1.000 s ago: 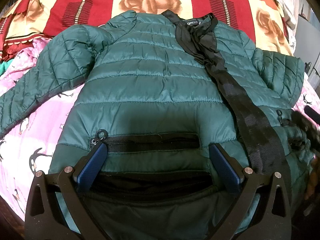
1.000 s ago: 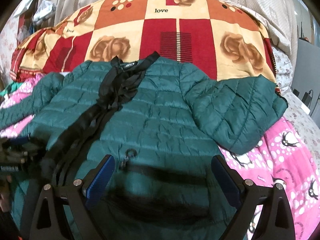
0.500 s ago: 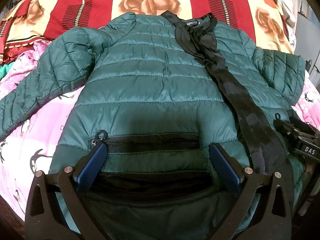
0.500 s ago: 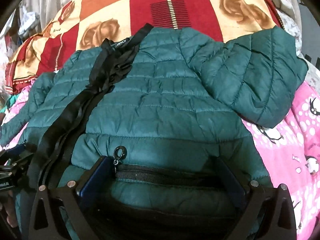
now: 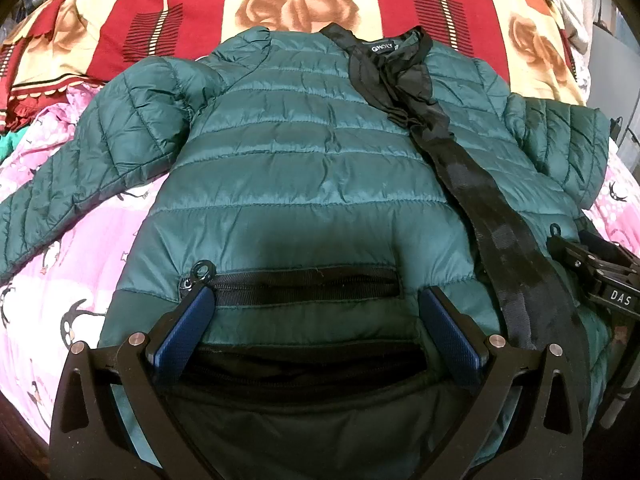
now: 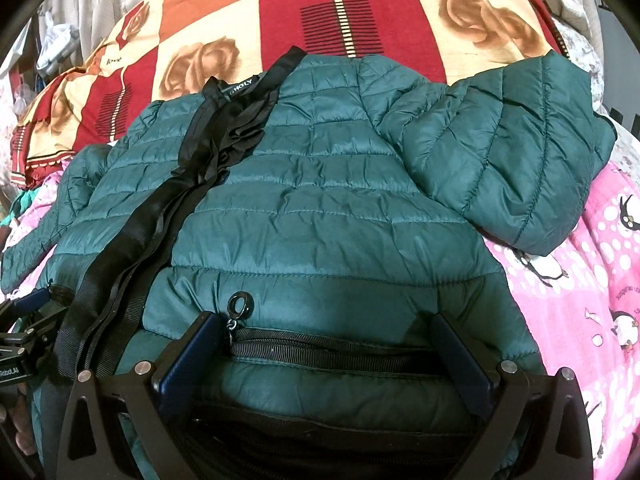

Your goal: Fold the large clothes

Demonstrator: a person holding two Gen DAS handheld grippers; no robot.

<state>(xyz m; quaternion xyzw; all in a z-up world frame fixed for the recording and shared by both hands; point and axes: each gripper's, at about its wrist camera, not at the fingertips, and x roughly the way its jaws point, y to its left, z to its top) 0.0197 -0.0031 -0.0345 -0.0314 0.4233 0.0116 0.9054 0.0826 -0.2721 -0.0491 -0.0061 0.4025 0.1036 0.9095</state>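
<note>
A dark green quilted jacket [image 5: 304, 168] lies front up on the bed, collar far, hem near. Its black front placket [image 5: 480, 216] runs down the middle. My left gripper [image 5: 316, 300] is open, its jaws wide apart over the hem by the left pocket zipper [image 5: 304, 286]. My right gripper [image 6: 328, 324] is open over the hem by the right pocket zipper [image 6: 320, 350]. The left sleeve [image 5: 88, 172] lies stretched out to the left. The right sleeve [image 6: 504, 168] is folded back on itself. Each gripper shows at the edge of the other's view.
The jacket lies on a pink penguin-print sheet [image 6: 580, 300]. A red, orange and cream rose-print blanket [image 5: 296, 4] lies beyond the collar. A grey object [image 5: 612, 64] stands at the bed's right side.
My right gripper has come down to the jacket's hem over the right pocket and settled there. My left gripper has stayed in place, open over the left pocket.
</note>
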